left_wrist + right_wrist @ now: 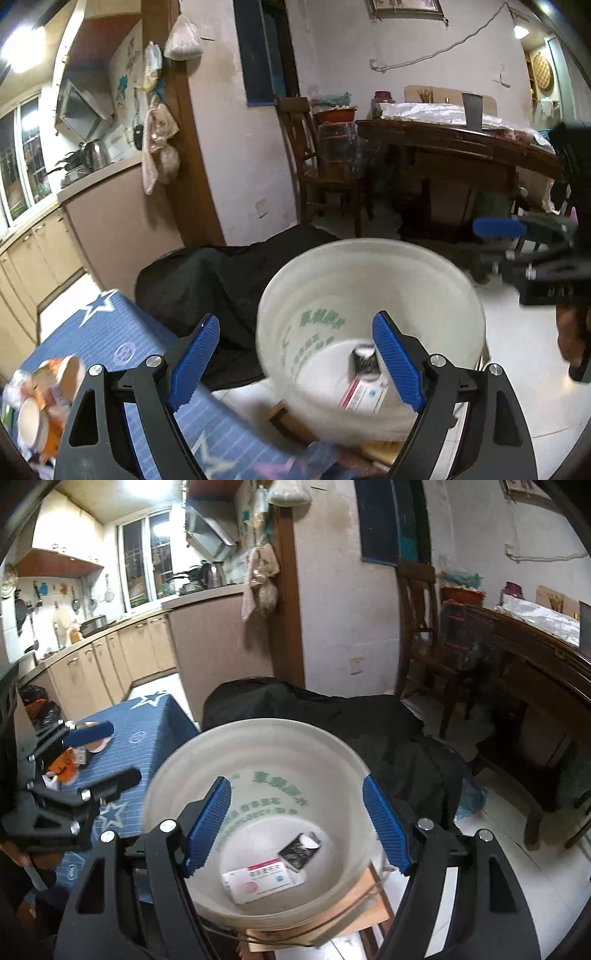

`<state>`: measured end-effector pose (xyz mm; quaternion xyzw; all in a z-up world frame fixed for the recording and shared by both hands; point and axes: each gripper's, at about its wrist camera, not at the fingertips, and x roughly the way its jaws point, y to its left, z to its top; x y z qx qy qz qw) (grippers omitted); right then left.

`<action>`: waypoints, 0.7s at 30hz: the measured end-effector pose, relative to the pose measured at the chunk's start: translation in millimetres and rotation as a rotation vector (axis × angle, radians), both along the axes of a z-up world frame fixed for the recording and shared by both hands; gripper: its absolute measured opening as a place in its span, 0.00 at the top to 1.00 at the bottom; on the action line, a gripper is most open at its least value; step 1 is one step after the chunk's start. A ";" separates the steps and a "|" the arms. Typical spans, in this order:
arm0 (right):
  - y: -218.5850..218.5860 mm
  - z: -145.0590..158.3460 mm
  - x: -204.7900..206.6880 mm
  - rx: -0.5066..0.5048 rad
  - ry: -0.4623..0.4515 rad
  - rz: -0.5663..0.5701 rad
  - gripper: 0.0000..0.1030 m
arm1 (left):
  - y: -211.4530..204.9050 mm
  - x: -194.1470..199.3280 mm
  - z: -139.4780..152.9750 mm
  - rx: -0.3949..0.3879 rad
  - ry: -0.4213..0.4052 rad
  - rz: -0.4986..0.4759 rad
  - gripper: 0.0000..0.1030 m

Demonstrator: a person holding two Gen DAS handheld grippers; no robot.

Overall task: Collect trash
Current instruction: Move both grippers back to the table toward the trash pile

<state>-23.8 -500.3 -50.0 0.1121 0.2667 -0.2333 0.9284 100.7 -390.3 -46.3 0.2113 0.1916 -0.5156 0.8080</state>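
Right wrist view: we hold our right tongs [297, 821] released over the round white plastic bucket [258, 746], where a pink-and-white carton [258, 880] and dark packet [300, 849] lie (on its bottom). Left tongs [291, 363] released, empty.

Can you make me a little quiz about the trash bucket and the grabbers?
1. True or false: the white bucket is empty.
2. How many things lie in the bucket: A one, B two, C five?
3. Fill in: the paper cups lie on the ____ star-patterned cloth.

Key
1. False: a white and pink box and a small dark packet lie inside.
2. B.
3. Blue.

Bonus: the right gripper and the left gripper are both open and hold nothing.
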 end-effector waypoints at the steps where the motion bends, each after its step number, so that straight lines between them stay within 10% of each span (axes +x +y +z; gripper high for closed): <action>1: 6.5 0.7 1.7 -0.005 -0.009 0.015 0.31 | 13.2 -0.3 -2.6 0.000 0.000 0.015 0.17; 21: 193.6 -43.4 146.3 0.077 0.078 0.548 0.41 | 337.9 92.2 -20.5 0.006 0.091 0.679 0.14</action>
